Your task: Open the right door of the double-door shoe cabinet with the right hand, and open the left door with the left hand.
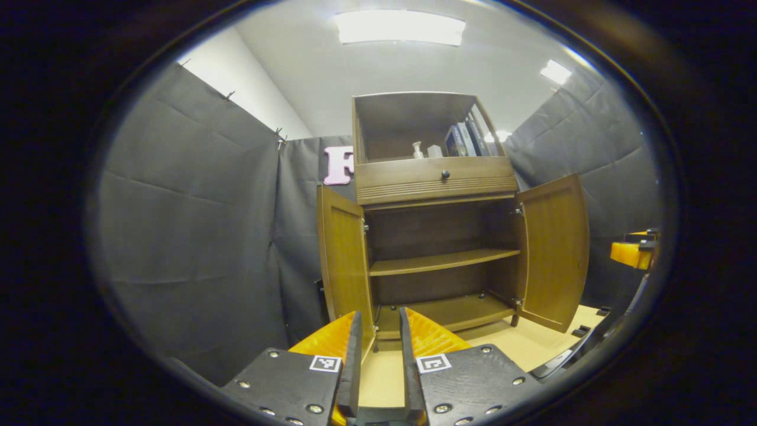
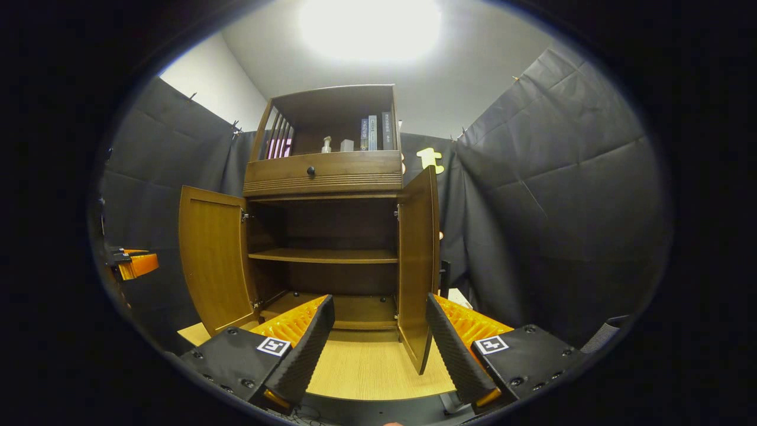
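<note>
Cabinet with both doors open

Cabinet (image 1: 434,177) stands against the black cloth wall, on a pale wooden floor (image 2: 366,367). In the left gripper view its left door (image 1: 343,260) swings out toward the camera and is seen almost edge-on, while the right door (image 1: 556,251) stands wide, showing its inner face. In the right gripper view it is the opposite: the left door (image 2: 213,260) shows its inner face and the right door (image 2: 417,266) is nearly edge-on.

Inside the cabinet there is a middle shelf (image 1: 440,260) and a bottom board (image 1: 449,310); both look bare. Above the doors sits a drawer (image 1: 434,174) with a small dark knob (image 1: 445,174). The open top compartment holds a small white bottle (image 1: 417,149), a pale box (image 1: 434,151) beside it, and some books (image 1: 467,139) that lean at the right side.

Left gripper (image 1: 379,331) is low in front of the cabinet, with its jaws narrow, only a slim gap between them, and nothing held. Its tips are just beside the lower corner of the left door, but I cannot tell if they touch it.

Right gripper (image 2: 378,316) has its jaws wide apart. The lower edge of the right door appears between the two fingers, and neither finger presses on it. Right gripper is also seen at the far right of the left gripper view (image 1: 634,251), well apart from the right door.
</note>
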### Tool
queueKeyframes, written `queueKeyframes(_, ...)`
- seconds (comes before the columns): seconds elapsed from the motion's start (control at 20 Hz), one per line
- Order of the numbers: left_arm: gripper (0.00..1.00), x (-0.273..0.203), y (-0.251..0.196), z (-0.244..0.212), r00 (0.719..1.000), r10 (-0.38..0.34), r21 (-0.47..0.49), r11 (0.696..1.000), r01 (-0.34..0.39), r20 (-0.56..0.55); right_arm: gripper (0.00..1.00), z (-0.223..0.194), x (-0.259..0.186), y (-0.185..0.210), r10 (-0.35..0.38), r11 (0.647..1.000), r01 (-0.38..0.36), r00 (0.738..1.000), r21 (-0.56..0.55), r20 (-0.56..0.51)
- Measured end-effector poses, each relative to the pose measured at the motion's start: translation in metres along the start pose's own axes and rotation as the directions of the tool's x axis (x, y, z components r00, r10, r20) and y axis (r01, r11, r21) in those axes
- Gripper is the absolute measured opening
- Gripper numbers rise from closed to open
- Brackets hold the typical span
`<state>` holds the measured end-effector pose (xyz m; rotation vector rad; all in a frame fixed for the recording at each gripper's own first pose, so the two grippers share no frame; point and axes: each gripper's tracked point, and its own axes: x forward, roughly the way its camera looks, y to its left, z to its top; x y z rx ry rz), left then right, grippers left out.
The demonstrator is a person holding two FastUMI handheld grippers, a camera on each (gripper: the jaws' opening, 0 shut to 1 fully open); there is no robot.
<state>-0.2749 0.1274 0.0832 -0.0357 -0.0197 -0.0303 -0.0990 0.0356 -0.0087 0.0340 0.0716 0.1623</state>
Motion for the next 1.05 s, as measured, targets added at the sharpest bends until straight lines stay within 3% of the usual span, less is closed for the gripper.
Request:
queueKeyframes(0.1, 0.33, 0.000, 0.003, 0.001, 1.000, 0.014, -0.018, 1.000, -0.014, -0.003, 0.97, 0.000, -0.001, 0.000, 0.005, 1.000, -0.005, 1.000, 0.000, -0.001)
queueKeyframes(0.2, 0.55, -0.001, 0.005, 0.001, 1.000, 0.022, -0.034, 0.999, -0.022, -0.003, 0.92, 0.003, -0.001, -0.001, 0.006, 1.000, -0.006, 1.000, -0.003, 0.003)
queueKeyframes(0.25, 0.66, -0.003, 0.008, 0.002, 0.999, 0.034, -0.035, 0.999, -0.034, -0.001, 0.97, 0.003, -0.001, -0.001, 0.005, 1.000, -0.005, 1.000, -0.004, 0.005)
queueKeyframes(0.35, 0.89, -0.002, 0.012, 0.001, 0.999, 0.051, -0.034, 0.998, -0.051, 0.003, 0.97, 0.004, 0.000, -0.001, 0.006, 1.000, -0.006, 1.000, -0.004, 0.005)
queueKeyframes(0.45, 0.89, -0.001, 0.012, 0.000, 0.999, 0.051, -0.043, 0.998, -0.051, 0.002, 0.92, 0.004, 0.002, -0.001, 0.006, 1.000, -0.006, 1.000, -0.004, 0.005)
queueKeyframes(0.55, 0.89, 0.001, 0.013, 0.004, 0.999, 0.053, -0.047, 0.998, -0.053, 0.006, 0.97, 0.006, 0.004, 0.000, 0.005, 1.000, -0.005, 1.000, -0.002, 0.008)
queueKeyframes(0.75, 0.89, 0.004, 0.015, 0.010, 0.998, 0.057, -0.023, 0.998, -0.056, 0.027, 0.97, 0.009, 0.006, 0.002, 0.006, 1.000, -0.006, 1.000, -0.005, 0.013)
queueKeyframes(0.8, 0.89, 0.004, 0.015, 0.010, 0.998, 0.057, -0.020, 0.998, -0.056, 0.030, 0.92, 0.010, 0.007, 0.002, 0.005, 1.000, -0.005, 1.000, -0.007, 0.015)
queueKeyframes(0.85, 0.89, 0.005, 0.015, 0.011, 0.998, 0.057, -0.021, 0.998, -0.056, 0.030, 0.97, 0.010, 0.008, 0.002, 0.004, 1.000, -0.004, 1.000, -0.007, 0.016)
queueKeyframes(1.05, 0.89, 0.006, 0.018, 0.014, 0.997, 0.065, -0.025, 0.998, -0.064, 0.030, 0.97, 0.010, 0.007, 0.004, 0.005, 1.000, -0.005, 1.000, -0.013, 0.016)
